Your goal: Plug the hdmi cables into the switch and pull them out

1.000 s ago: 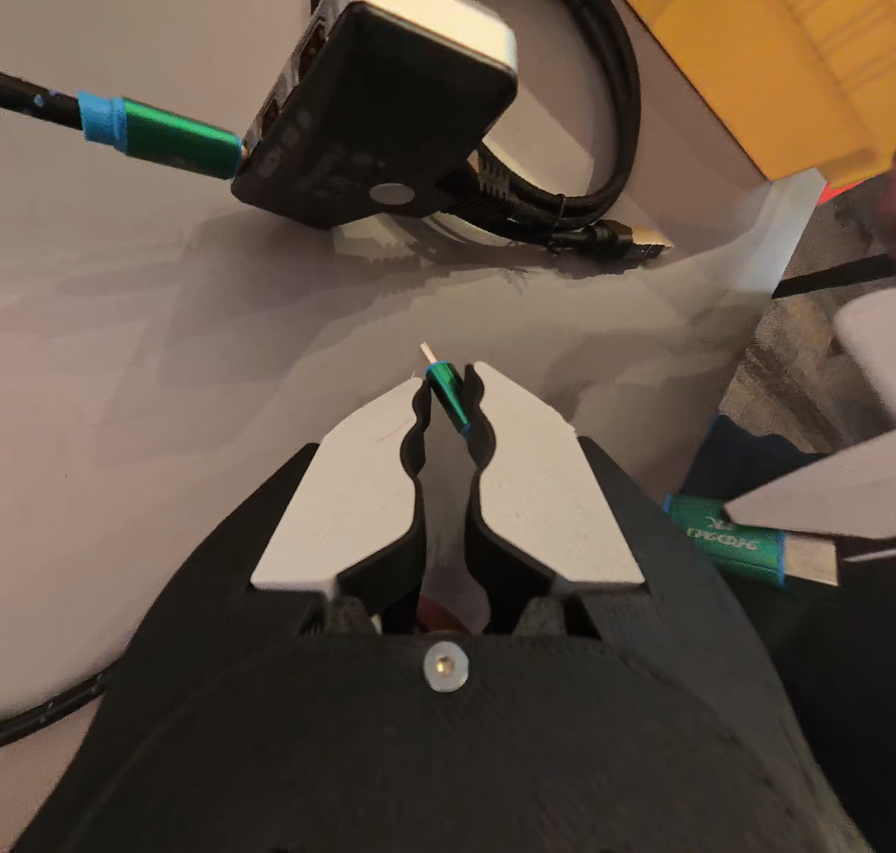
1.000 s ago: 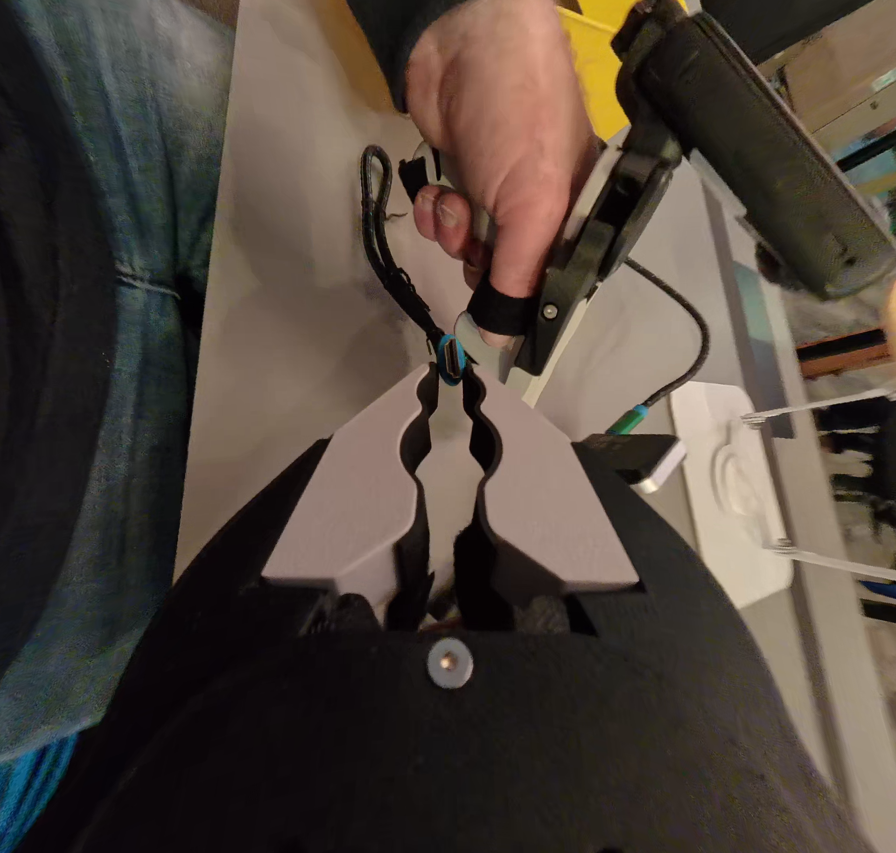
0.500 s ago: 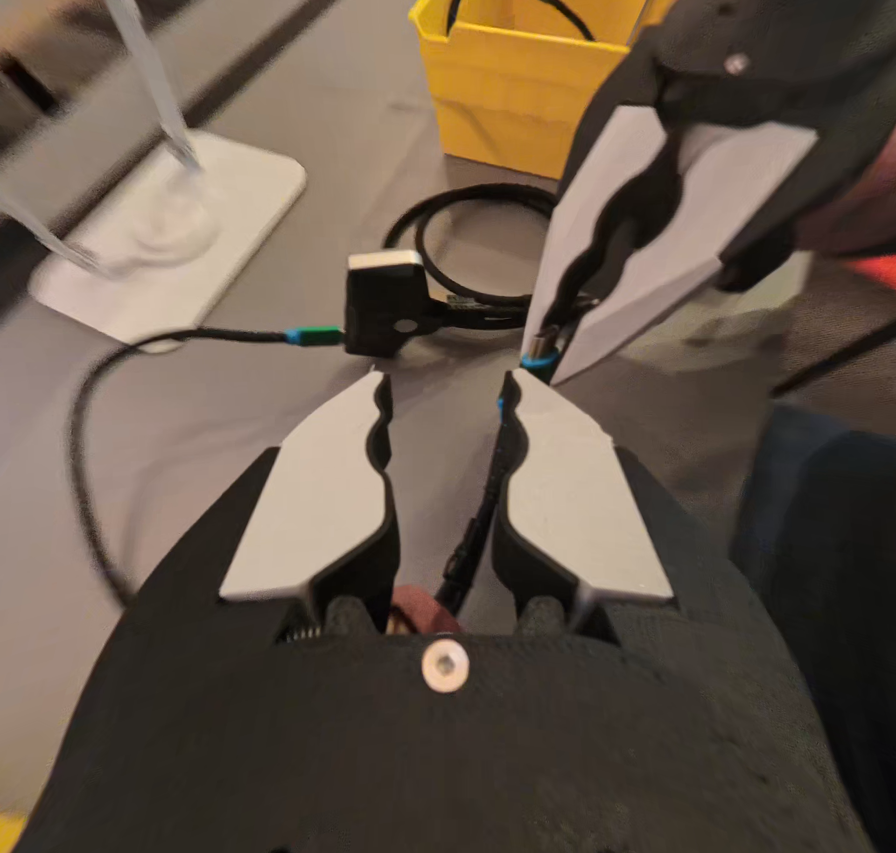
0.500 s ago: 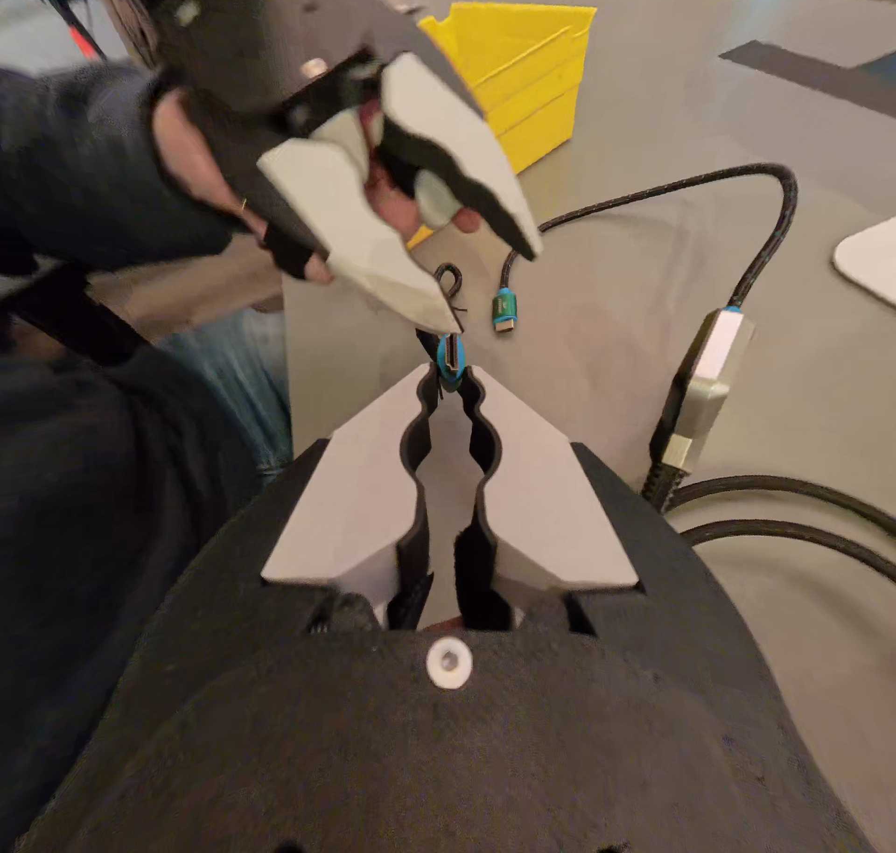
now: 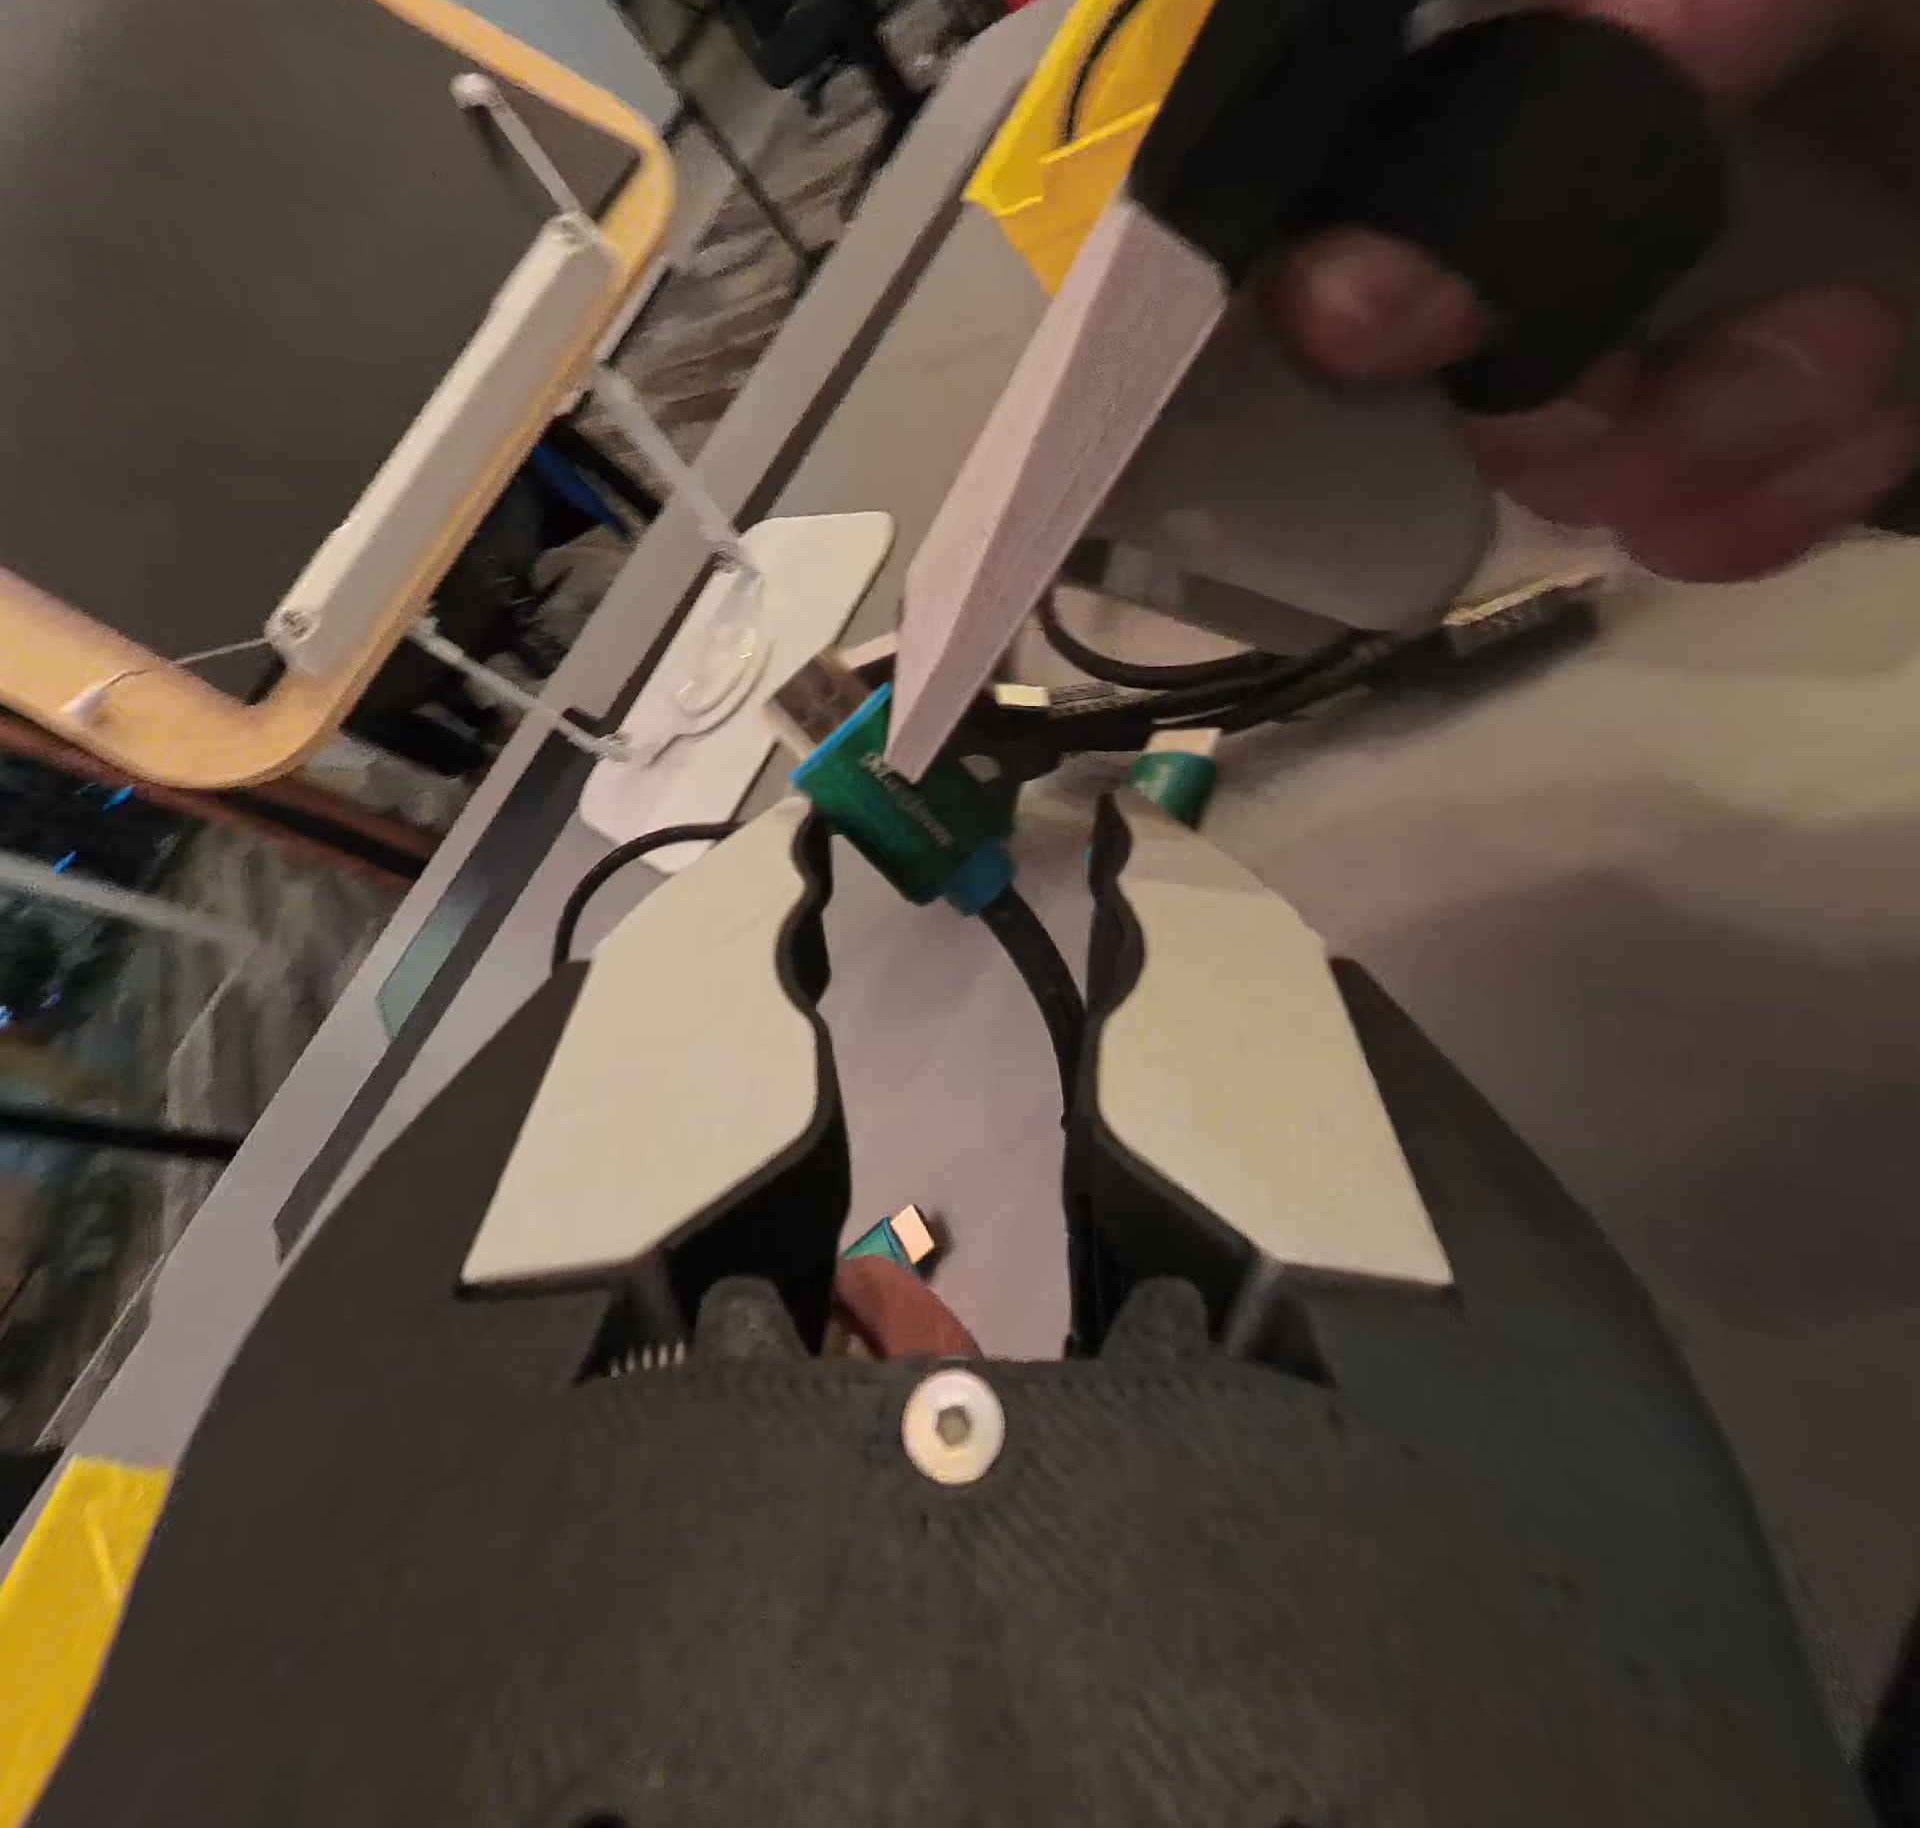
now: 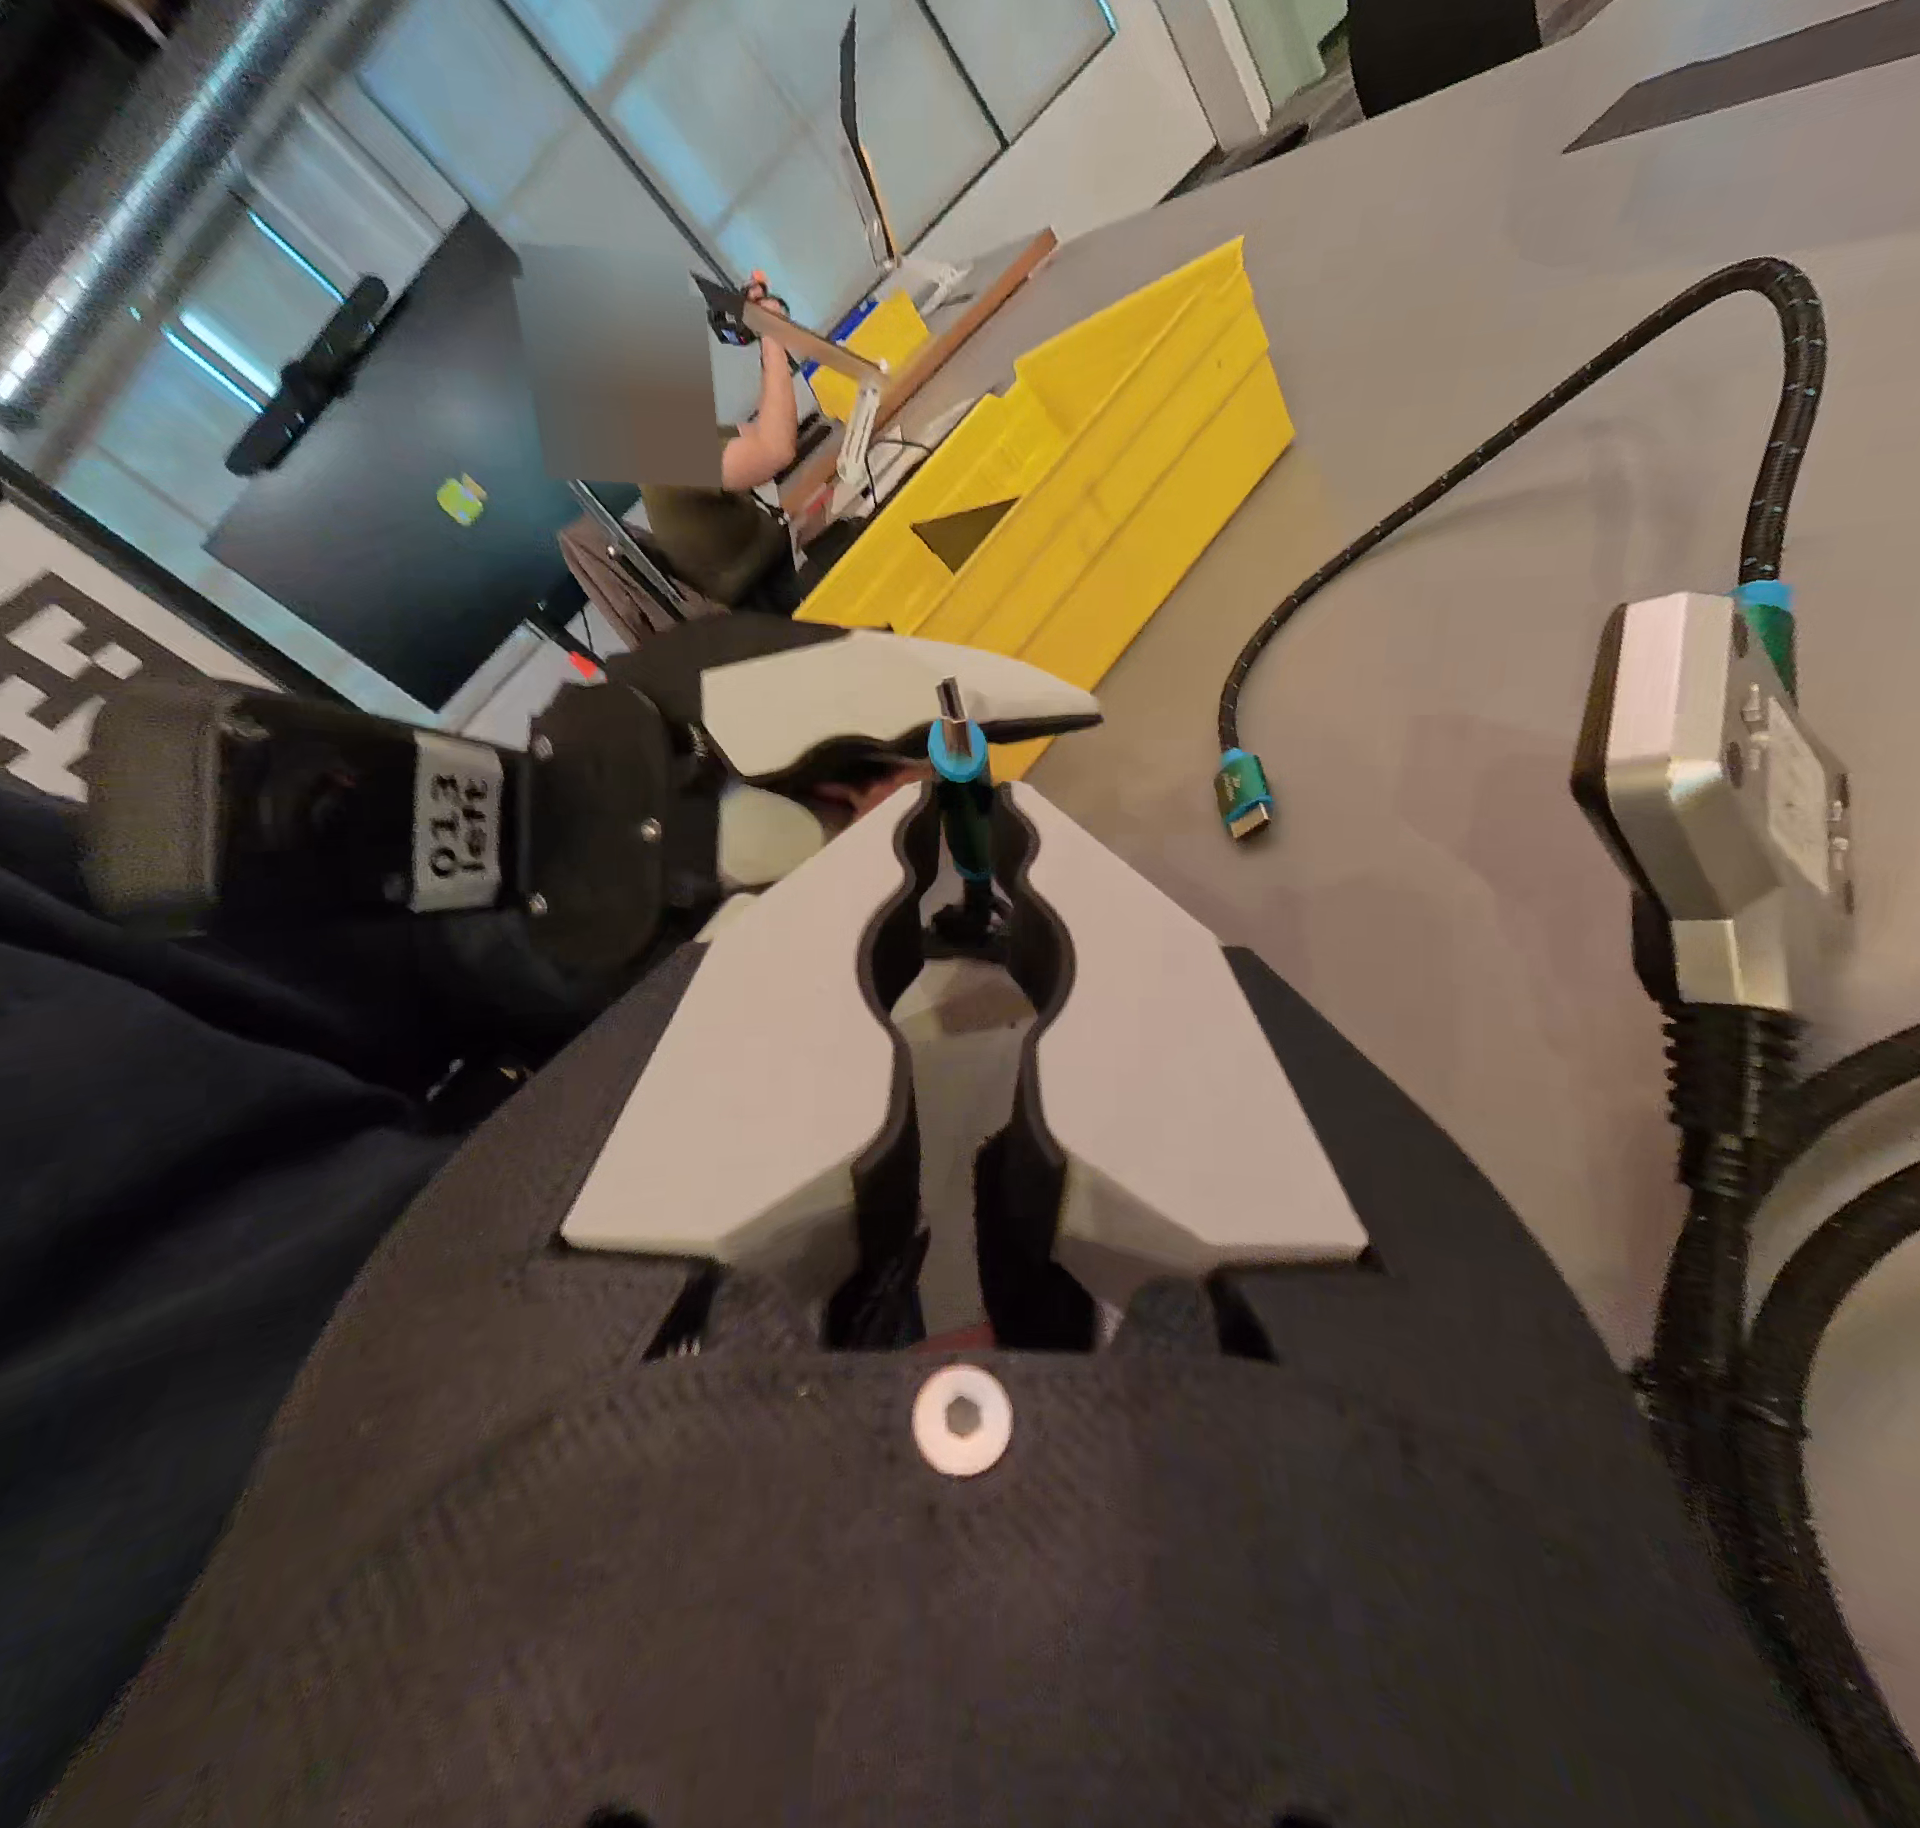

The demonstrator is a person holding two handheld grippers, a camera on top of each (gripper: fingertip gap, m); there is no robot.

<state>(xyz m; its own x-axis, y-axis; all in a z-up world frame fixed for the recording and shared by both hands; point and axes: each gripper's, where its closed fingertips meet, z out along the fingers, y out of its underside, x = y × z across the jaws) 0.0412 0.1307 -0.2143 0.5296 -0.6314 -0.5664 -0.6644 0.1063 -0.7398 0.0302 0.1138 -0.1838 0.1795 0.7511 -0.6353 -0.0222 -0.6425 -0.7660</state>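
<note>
My right gripper (image 6: 961,791) is shut on a green HDMI plug (image 6: 964,822) with a blue collar, metal tip pointing up. In the left wrist view that plug (image 5: 904,828) sits between the tips of my open left gripper (image 5: 956,822), pinched by the right gripper's grey fingers (image 5: 1039,490); its black cable (image 5: 1044,989) runs back between my left fingers. The silver and black switch (image 6: 1704,791) lies to the right with one green plug (image 6: 1766,630) in it. A loose green plug (image 6: 1242,791) lies on the table; it also shows in the left wrist view (image 5: 894,1248).
A yellow bin (image 6: 1091,500) stands on the grey table (image 6: 1455,272) behind the loose plug. Coiled black cables (image 5: 1195,677) lie beyond my left fingertips. A white stand base (image 5: 748,656) sits near the table's far edge. A person sits in the background. Only a small space, under 4 cm, lies between the two pairs of fingers.
My left gripper opened and let its plug drop onto the table. The right gripper kept its plug and both grippers swung round, so the plug now stands between the left fingertips.
</note>
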